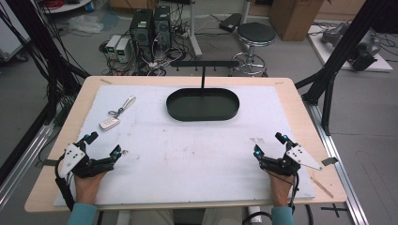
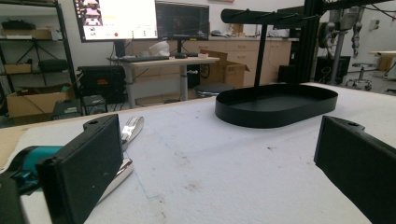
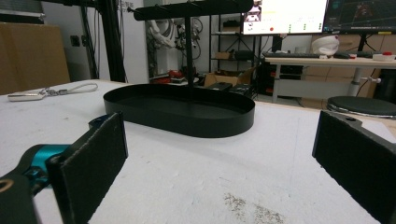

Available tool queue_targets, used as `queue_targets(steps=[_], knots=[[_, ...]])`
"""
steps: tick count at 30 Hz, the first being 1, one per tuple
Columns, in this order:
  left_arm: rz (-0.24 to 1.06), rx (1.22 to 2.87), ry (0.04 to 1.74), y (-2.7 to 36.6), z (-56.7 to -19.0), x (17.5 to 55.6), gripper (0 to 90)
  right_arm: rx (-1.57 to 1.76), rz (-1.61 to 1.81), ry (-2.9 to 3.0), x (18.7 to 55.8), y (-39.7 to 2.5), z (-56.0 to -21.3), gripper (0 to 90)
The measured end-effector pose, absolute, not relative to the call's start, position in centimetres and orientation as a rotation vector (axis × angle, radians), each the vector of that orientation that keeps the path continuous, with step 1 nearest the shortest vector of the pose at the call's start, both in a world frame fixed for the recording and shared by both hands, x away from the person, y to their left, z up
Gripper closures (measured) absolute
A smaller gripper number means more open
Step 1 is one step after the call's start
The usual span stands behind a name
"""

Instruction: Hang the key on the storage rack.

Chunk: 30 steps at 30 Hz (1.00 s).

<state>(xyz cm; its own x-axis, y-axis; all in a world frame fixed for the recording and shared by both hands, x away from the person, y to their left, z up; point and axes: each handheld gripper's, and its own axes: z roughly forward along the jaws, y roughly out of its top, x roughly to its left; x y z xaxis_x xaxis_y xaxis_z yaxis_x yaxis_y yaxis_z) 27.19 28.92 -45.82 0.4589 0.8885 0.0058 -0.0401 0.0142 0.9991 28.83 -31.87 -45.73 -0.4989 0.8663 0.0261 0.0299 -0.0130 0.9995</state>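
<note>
High view: we see the left gripper (image 1: 104, 146) at the lower left of the frame, resting on the white foam mat (image 1: 197, 159), with the person's hand behind it at the bottom edge. Its jaws stand wide apart with nothing between them. The right gripper (image 1: 268, 143) sits at the lower right of the frame, also low over the mat, jaws likewise spread wide and empty. The two grippers are well apart from each other.

The key fob (image 1: 109, 123) lies on the mat in the left-centre of the frame, above the left gripper and apart from it. A metal ring and a strap (image 1: 127, 102) run from it up and to the right. We note that nothing touches the fob.

The black oval tray (image 1: 202, 104) sits in the upper centre of the frame, well apart from both grippers. A thin post rises from its far side to a black crossbar (image 1: 204, 63).

Left gripper view: the two black jaws rise from the lower left and lower right corners with bare mat between them. The silvery fob (image 2: 119, 173) shows just beside the left-hand jaw, partly hidden by it; the tray (image 2: 276, 105) is at the right-centre.

Right gripper view: the jaws are wide, with bare mat between them. The tray (image 3: 180, 114) is at centre, and the fob (image 3: 25, 96) lies far off at the left edge.
</note>
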Motion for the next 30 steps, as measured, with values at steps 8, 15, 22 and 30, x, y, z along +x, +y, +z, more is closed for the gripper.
queue_targets(steps=[8, 15, 22, 30], knots=[[0.867, 1.365, 0.836, 28.9, -45.8, 27.3, 1.7, 0.954, 1.585, 1.591, 28.8, -31.9, -45.7, 2.7], [0.861, 1.359, 0.847, 29.0, -45.8, 27.3, 1.7, 0.948, 1.584, 1.588, 28.8, -31.8, -45.7, 2.7], [0.838, 1.387, 0.917, 29.4, -45.4, 27.6, 1.7, 0.948, 1.583, 1.586, 28.8, -31.8, -45.7, 2.7], [0.817, 1.432, 0.931, 30.0, -43.0, 28.5, 1.7, 0.94, 1.579, 1.583, 28.8, -31.9, -45.7, 2.7]])
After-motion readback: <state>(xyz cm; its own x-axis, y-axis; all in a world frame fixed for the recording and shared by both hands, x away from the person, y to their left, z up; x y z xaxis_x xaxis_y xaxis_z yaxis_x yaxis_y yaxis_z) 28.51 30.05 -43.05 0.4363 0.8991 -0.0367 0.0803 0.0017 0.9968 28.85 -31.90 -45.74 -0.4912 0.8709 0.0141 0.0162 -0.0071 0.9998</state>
